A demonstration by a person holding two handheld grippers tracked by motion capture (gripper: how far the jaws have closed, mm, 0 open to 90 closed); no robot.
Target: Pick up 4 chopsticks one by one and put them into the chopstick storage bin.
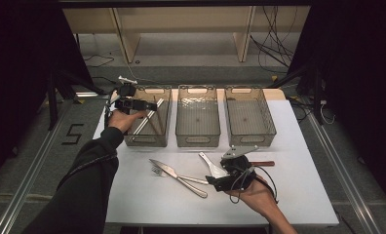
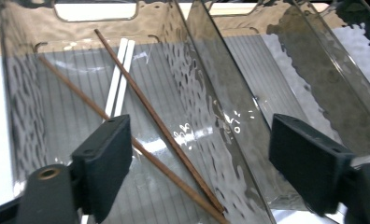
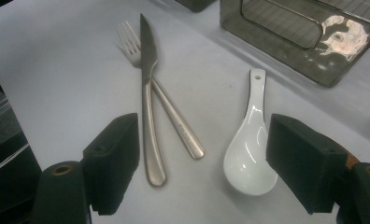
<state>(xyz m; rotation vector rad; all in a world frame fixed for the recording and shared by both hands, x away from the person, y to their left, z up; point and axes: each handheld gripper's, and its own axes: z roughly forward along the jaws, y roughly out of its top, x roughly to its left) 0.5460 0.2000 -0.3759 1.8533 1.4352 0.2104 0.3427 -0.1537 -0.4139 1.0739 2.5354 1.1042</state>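
Note:
My left gripper (image 1: 151,105) (image 2: 197,158) hovers over the left clear bin (image 1: 132,139) (image 2: 19,107), jaws wide open with nothing between them. Under it, in the bin, lie two brown chopsticks (image 2: 164,126) (image 1: 154,122) crossed over a white pair (image 2: 119,79). My right gripper (image 1: 211,179) (image 3: 202,158) is open low over the white table (image 1: 298,195). In front of it lie a white ceramic spoon (image 3: 248,149) (image 1: 211,165), a steel knife (image 3: 147,107) (image 1: 174,175) and a fork (image 3: 174,116) (image 1: 157,170). The knife lies across the fork.
Two more clear bins stand in the row, the middle one (image 1: 197,139) and the right one (image 1: 252,139) (image 3: 323,70), both with bare floors. A brown-handled utensil (image 1: 264,164) lies right of my right gripper. Shelving and cables sit beyond the table's far edge.

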